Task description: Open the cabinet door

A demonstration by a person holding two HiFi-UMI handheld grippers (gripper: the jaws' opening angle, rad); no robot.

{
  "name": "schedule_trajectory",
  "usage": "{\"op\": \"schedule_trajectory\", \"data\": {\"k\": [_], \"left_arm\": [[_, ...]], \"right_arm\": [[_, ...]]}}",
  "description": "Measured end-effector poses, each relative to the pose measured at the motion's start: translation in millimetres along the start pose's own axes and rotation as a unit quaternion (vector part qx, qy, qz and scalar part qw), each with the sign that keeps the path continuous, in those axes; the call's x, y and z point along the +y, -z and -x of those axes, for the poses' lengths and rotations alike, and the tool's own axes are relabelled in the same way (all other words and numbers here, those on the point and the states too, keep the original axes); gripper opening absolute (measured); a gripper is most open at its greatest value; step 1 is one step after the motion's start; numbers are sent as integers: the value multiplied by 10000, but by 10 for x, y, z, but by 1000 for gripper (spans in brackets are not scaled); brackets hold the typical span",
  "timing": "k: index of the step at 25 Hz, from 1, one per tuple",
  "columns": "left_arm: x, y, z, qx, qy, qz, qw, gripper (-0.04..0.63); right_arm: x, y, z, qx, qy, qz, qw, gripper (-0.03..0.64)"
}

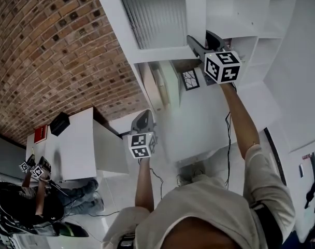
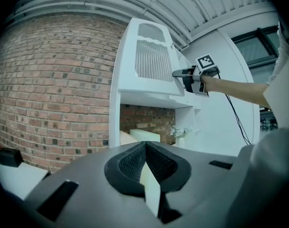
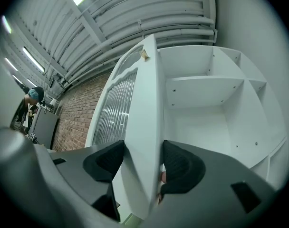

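While clamping the edge of the cabinet door point(image 3: 145, 89), already ajar from bare shelves point(image 3: 206, 83), between the jaws of the right gripper point(image 3: 143, 148), with the jaws of the left gripper point(image 2: 145, 146) pressed together, empty, risks slipping off the smooth panel if tugged against its swing.

Looks to me like a lab/workshop hall, not a home: bare brick wall point(image 1: 54, 51), industrial ceiling w/ pipes point(image 3: 149, 13), lone white cabinet point(image 2: 135, 87), 2nd person point(image 1: 43, 201) at a table point(image 1: 74, 144).
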State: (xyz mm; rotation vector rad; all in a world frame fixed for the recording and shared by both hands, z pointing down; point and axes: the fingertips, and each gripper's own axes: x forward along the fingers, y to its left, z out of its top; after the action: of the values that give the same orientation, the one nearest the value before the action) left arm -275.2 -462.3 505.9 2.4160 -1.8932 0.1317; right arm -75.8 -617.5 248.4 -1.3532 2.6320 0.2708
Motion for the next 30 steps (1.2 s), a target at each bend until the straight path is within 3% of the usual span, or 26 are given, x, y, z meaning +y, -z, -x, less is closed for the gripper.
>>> {"op": "schedule_trajectory", "data": {"k": [11, 19, 30], "left_arm": [[-298, -49, 401, -40, -251, -8, 9997, 26], [-642, 109, 1014, 46, -701, -5, 9975, 26], [-525, 241, 1919, 100, -1347, 85, 9908, 26]], "right_arm": [[236, -111, 406, 1, -271, 4, 9996, 209], [501, -178, 787, -39, -614, -152, 9980, 150], [946, -299, 1060, -138, -631, -325, 9974, 112]]}}
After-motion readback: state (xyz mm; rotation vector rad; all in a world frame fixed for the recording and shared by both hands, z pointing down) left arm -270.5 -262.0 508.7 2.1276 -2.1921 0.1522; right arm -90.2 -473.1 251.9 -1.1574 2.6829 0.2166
